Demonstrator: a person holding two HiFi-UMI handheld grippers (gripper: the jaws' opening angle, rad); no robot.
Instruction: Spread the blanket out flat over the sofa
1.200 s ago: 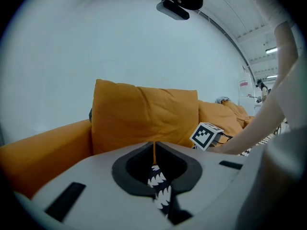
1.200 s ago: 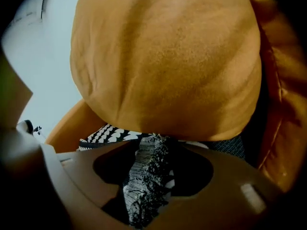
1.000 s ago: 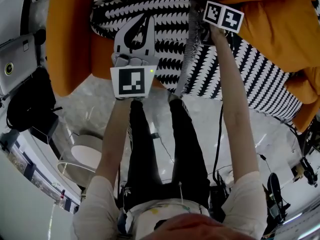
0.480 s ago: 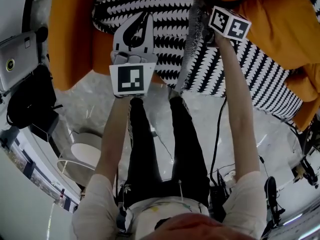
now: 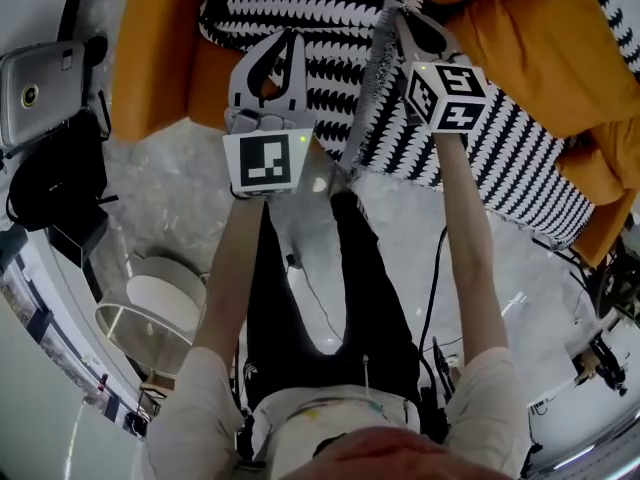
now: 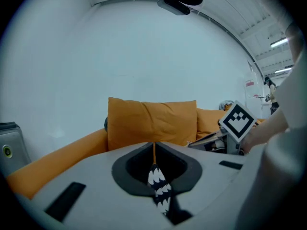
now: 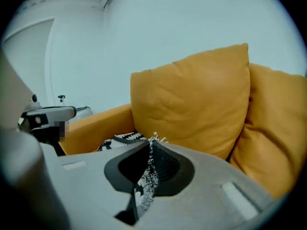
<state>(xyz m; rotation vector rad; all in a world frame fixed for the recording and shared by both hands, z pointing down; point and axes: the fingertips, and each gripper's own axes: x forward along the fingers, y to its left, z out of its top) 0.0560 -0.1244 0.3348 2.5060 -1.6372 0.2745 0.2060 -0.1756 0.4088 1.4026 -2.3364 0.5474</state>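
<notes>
A black-and-white patterned blanket [image 5: 330, 38] lies bunched on the seat of an orange sofa [image 5: 150, 58] and hangs over its front edge. My left gripper [image 5: 290, 40] is shut on a fold of the blanket [image 6: 158, 186], which shows between its jaws. My right gripper [image 5: 398, 18], to its right, has just been closing and is shut on the fringed blanket edge [image 7: 146, 176]. A strip of blanket hangs down between the two grippers. Orange back cushions [image 7: 192, 99] stand behind them.
I stand at the sofa's front, my legs [image 5: 290, 268] on a pale marble floor. A white lampshade [image 5: 150, 308], a black bag [image 5: 50, 198] and a silver case [image 5: 35, 83] lie at the left. Cables [image 5: 435, 268] trail on the right.
Both grippers have risen with the blanket. The right one has closed on the fringed edge, rolled, and lifted it clear of the seat, so its marker cube now sits nearer me.
</notes>
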